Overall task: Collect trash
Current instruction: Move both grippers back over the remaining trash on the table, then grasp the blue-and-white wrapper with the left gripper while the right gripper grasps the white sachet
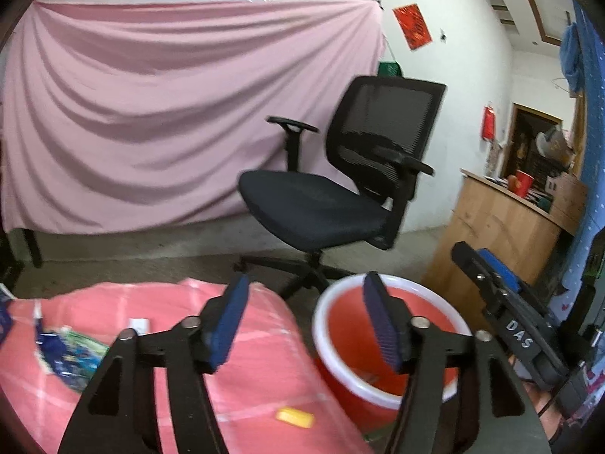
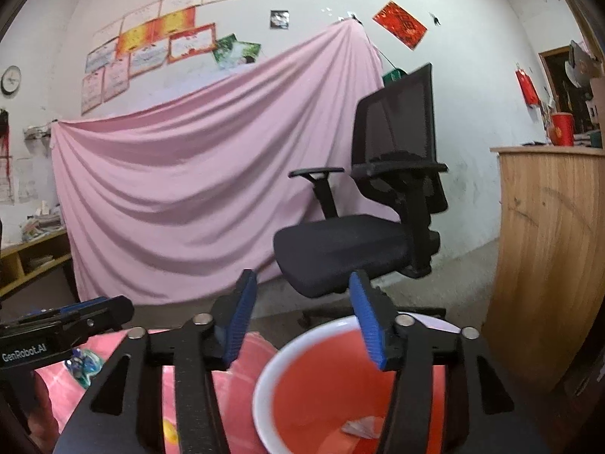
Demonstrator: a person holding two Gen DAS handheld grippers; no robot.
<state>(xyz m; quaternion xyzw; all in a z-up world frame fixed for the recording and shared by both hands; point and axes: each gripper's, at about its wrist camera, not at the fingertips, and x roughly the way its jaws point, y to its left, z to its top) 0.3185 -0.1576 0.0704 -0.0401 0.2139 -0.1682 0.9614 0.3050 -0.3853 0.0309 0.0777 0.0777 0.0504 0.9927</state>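
Note:
A red bin with a white rim (image 1: 393, 397) stands on the floor beside a table with a pink checked cloth (image 1: 261, 378). The bin also shows in the right wrist view (image 2: 264, 378), with a crumpled scrap (image 2: 359, 426) inside. On the cloth lie a blue and green wrapper (image 1: 64, 355), a small white piece (image 1: 139, 326) and a yellow piece (image 1: 295, 417). My left gripper (image 1: 306, 321) is open and empty above the cloth's edge and the bin. My right gripper (image 2: 302, 321) is open and empty above the bin's rim. The right gripper also shows in the left wrist view (image 1: 503, 302).
A black office chair (image 1: 340, 196) stands just behind the bin. A pink sheet (image 1: 170, 113) hangs on the back wall. A wooden counter (image 2: 548, 265) with a red cup (image 2: 562, 128) stands at the right. A low shelf (image 2: 30, 261) is at the far left.

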